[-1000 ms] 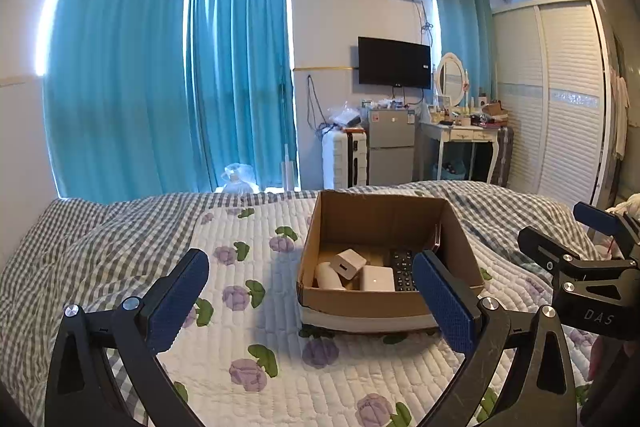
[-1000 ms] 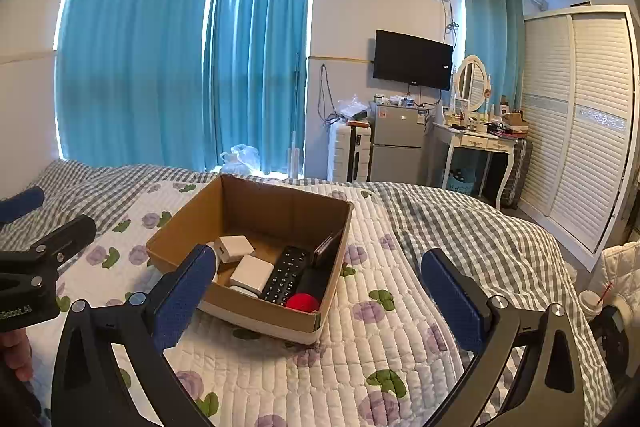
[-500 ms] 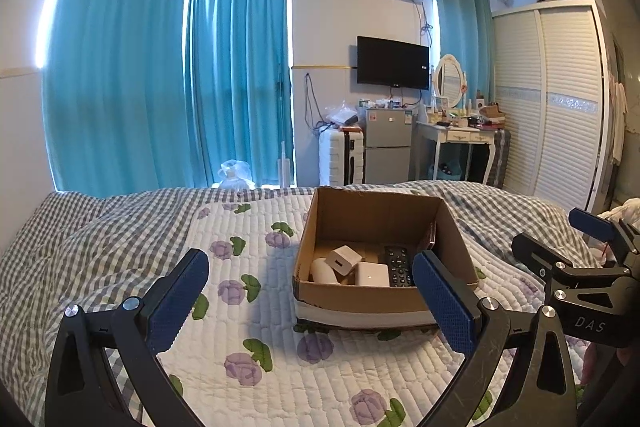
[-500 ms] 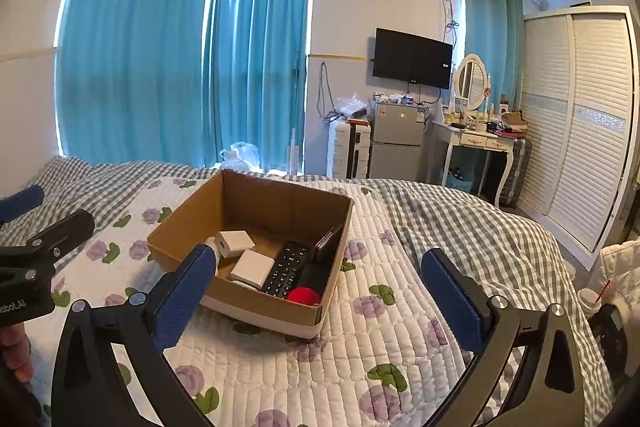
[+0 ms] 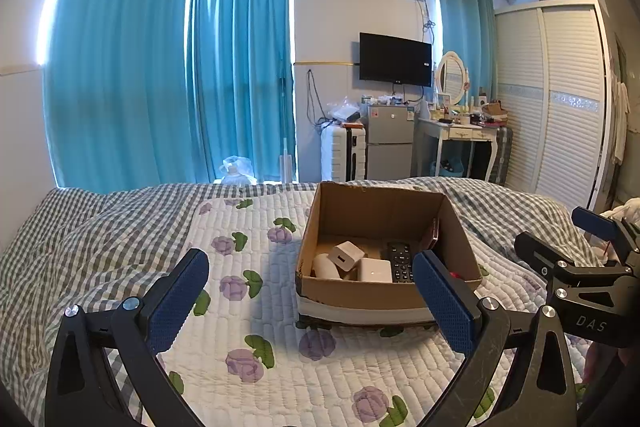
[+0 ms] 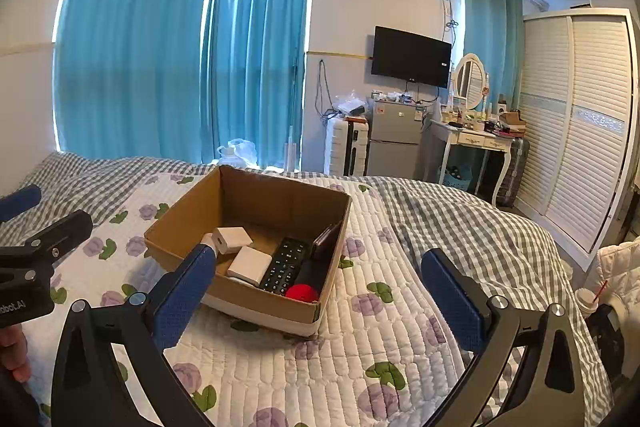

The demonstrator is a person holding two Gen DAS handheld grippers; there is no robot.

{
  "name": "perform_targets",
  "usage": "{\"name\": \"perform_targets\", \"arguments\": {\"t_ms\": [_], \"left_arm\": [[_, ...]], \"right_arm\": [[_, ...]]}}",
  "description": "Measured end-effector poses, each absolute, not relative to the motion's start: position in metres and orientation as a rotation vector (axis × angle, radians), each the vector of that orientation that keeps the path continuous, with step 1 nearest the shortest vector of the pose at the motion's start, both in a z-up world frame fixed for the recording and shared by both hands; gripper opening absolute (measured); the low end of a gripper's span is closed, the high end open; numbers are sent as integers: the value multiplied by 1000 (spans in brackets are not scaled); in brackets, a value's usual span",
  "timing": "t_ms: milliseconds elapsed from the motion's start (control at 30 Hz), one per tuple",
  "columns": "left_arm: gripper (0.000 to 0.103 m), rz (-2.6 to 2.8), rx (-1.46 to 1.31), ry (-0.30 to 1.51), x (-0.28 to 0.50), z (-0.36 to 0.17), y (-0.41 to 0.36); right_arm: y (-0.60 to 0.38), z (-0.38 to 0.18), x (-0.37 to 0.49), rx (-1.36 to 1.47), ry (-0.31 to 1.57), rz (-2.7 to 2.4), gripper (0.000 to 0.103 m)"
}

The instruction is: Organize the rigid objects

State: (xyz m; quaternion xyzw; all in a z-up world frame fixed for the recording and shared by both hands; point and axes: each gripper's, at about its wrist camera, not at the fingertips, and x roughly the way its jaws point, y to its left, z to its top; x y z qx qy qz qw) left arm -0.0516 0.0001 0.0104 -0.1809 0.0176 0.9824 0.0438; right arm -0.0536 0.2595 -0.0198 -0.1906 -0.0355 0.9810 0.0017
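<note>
An open cardboard box (image 5: 384, 297) (image 6: 176, 239) sits on a floral quilt (image 5: 256, 343) (image 6: 372, 355) on the bed. Inside lie a black remote (image 5: 401, 262) (image 6: 285, 265), white adapters (image 5: 347, 256) (image 6: 249, 265), a red ball (image 6: 301, 293) and a dark phone (image 6: 326, 239) leaning on the right wall. My left gripper (image 5: 310, 301) is open and empty, in front of the box. My right gripper (image 6: 322, 295) is open and empty, to the box's right front; it also shows in the left wrist view (image 5: 580, 259).
A grey checked duvet (image 5: 88, 227) (image 6: 472, 223) covers the bed around the quilt. Beyond the bed stand blue curtains (image 5: 168, 67), a suitcase (image 5: 344, 153), a small fridge (image 5: 390, 143), a dressing table (image 5: 464, 131) and a white wardrobe (image 6: 580, 131). A cup with a straw (image 6: 588, 301) is at the right.
Both grippers have drawn back and up a little from the box; the box looks slightly farther and lower. Both stay open and empty.
</note>
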Motion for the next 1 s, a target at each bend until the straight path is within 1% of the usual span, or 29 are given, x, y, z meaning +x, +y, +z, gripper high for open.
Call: {"name": "perform_targets", "arguments": {"t_ms": [1000], "left_arm": [[103, 2994, -586, 36, -53, 7, -4]], "right_arm": [[261, -26, -57, -633, -119, 3056, 103]]}}
